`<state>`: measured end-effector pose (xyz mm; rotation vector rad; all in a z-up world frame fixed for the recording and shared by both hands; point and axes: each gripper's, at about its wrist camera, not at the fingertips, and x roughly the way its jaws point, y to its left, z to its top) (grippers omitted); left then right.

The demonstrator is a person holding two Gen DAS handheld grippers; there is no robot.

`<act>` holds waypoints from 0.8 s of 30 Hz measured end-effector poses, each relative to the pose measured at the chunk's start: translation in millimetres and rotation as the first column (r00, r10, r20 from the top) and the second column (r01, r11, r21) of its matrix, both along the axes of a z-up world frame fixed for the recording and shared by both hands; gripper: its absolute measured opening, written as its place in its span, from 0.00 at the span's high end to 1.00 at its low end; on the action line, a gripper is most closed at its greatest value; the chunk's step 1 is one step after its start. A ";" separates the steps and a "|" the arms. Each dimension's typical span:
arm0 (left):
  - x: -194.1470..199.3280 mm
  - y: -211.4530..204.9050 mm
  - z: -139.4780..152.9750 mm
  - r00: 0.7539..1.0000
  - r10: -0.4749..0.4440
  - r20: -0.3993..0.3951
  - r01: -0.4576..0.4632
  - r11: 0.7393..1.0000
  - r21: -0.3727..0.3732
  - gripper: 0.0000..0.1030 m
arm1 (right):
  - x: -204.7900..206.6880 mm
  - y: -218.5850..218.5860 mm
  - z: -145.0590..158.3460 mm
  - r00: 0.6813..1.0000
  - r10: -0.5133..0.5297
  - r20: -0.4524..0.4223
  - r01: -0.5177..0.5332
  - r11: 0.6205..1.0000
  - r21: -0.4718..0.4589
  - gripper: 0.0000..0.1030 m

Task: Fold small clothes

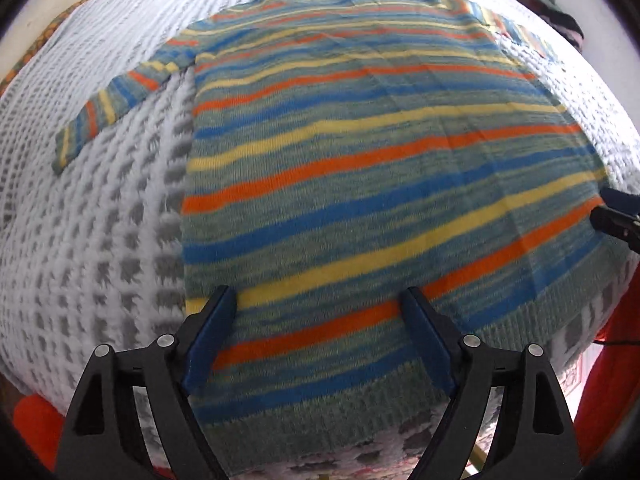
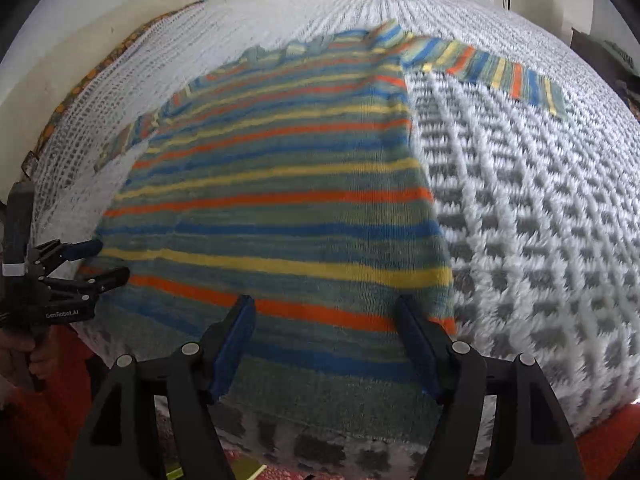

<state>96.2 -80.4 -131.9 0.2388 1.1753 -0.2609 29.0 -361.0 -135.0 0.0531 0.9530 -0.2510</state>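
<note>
- Now my left gripper point(image 1: 316, 336) and right gripper point(image 2: 326, 344) both hover over the hem with jaws apart — nothing held.
- Sweater point(image 1: 360, 152) lies flat on the blanket point(image 1: 100, 240), sleeves spread.
- I'd pinch the hem corners evenly, lift together, fold toward the collar — no bunching.

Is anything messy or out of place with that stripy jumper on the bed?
Nothing stands out. The striped sweater lies flat and unfolded on the white blanket, both sleeves spread outward. The left gripper and right gripper are open above its hem.
</note>
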 end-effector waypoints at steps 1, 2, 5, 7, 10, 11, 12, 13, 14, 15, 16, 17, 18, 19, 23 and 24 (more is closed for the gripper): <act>-2.8 1.6 0.6 1.000 0.006 0.007 -0.006 1.000 -0.001 0.11 | 0.7 -0.7 -5.5 1.000 -0.001 -0.020 0.001 1.000 -0.007 0.30; -3.6 2.7 1.1 1.000 0.011 0.005 -0.011 1.000 -0.003 0.10 | 0.5 0.7 -7.4 1.000 0.002 -0.027 -0.002 1.000 -0.020 0.30; -0.4 6.7 -1.6 1.000 0.025 -0.003 -0.025 0.999 -0.022 0.09 | 2.5 2.8 -11.0 0.999 0.006 -0.033 -0.007 0.999 -0.040 0.27; -0.9 5.1 -6.7 1.000 0.022 0.007 -0.022 1.000 -0.018 0.08 | 4.6 3.9 -15.5 0.999 0.002 -0.033 -0.003 0.999 -0.041 0.24; -1.4 2.6 -11.7 1.000 0.018 0.024 -0.018 1.000 -0.006 0.08 | 4.5 2.7 -17.8 1.000 -0.002 -0.023 0.001 0.999 -0.033 0.21; -1.6 3.0 -13.0 0.999 0.018 0.026 -0.018 1.000 -0.005 0.08 | 3.5 3.0 -18.0 1.000 -0.001 -0.021 0.001 0.999 -0.033 0.21; -4.0 4.7 -15.4 0.999 0.019 0.027 -0.019 1.000 -0.006 0.08 | 3.6 3.1 -18.6 1.000 -0.001 -0.020 0.000 0.999 -0.036 0.20; -4.0 4.9 -15.0 0.999 0.020 0.026 -0.020 1.000 -0.008 0.08 | 4.0 3.6 -18.8 1.000 0.001 -0.018 -0.001 0.999 -0.038 0.20; -4.2 4.6 -14.7 0.999 0.021 0.026 -0.021 1.000 -0.008 0.08 | 4.8 3.6 -18.3 1.000 0.002 -0.018 -0.003 0.999 -0.039 0.20; -4.4 4.2 -15.1 0.999 0.022 0.026 -0.022 1.000 -0.008 0.08 | 4.9 3.6 -18.5 1.000 0.004 -0.017 -0.005 0.999 -0.038 0.20; -4.3 4.0 -14.7 0.999 0.021 0.026 -0.021 1.000 -0.007 0.08 | 4.9 3.8 -18.8 1.000 0.005 -0.015 -0.005 0.999 -0.036 0.20; -4.2 3.8 -14.4 0.999 0.021 0.027 -0.020 1.000 -0.006 0.08 | 4.4 3.8 -19.1 1.000 0.005 -0.014 -0.006 0.999 -0.034 0.20; -3.9 4.4 -14.6 0.999 0.020 0.026 -0.020 1.000 -0.005 0.07 | 4.1 3.8 -19.3 1.000 0.005 -0.013 -0.006 0.999 -0.032 0.20; -3.8 4.9 -14.6 0.999 0.021 0.026 -0.020 1.000 -0.006 0.07 | 3.7 3.4 -19.1 1.000 0.006 -0.013 -0.006 0.999 -0.032 0.20; -3.9 5.8 -14.8 0.999 0.018 0.029 -0.018 1.000 -0.007 0.07 | 4.4 3.3 -19.0 1.000 0.006 -0.013 -0.006 0.999 -0.031 0.20; -4.2 5.8 -15.0 0.999 0.019 0.029 -0.018 1.000 -0.007 0.07 | 4.5 3.1 -19.1 1.000 0.007 -0.012 -0.007 1.000 -0.030 0.19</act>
